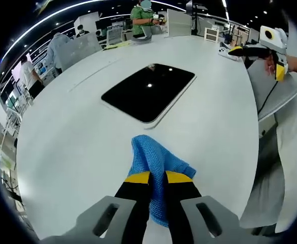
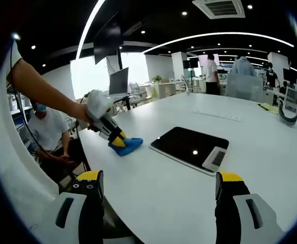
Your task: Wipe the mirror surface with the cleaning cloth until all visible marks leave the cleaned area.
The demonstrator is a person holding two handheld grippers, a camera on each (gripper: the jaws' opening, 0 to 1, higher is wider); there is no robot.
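Mirror [image 1: 148,92] lies flat mid-table, dark and glossy, on the white table [image 1: 77,152] of an open office with ceiling light strips. Just short of it, the left gripper [image 1: 157,178] pinches the blue cleaning cloth [image 1: 153,162]. The right gripper [image 2: 158,185] hovers, jaws spread wide.

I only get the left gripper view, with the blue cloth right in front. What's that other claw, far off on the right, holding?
Observer: Nothing. The right claw is wide open, with only bare table between its jaws.
Operator: Is anything lying on the black mirror?
Observer: A small pale tag sits at the corner of the mirror nearest the right claw.
Operator: Anyone behind me?
Observer: Yes, a person sits past the table edge, behind the left claw gripping the cloth.
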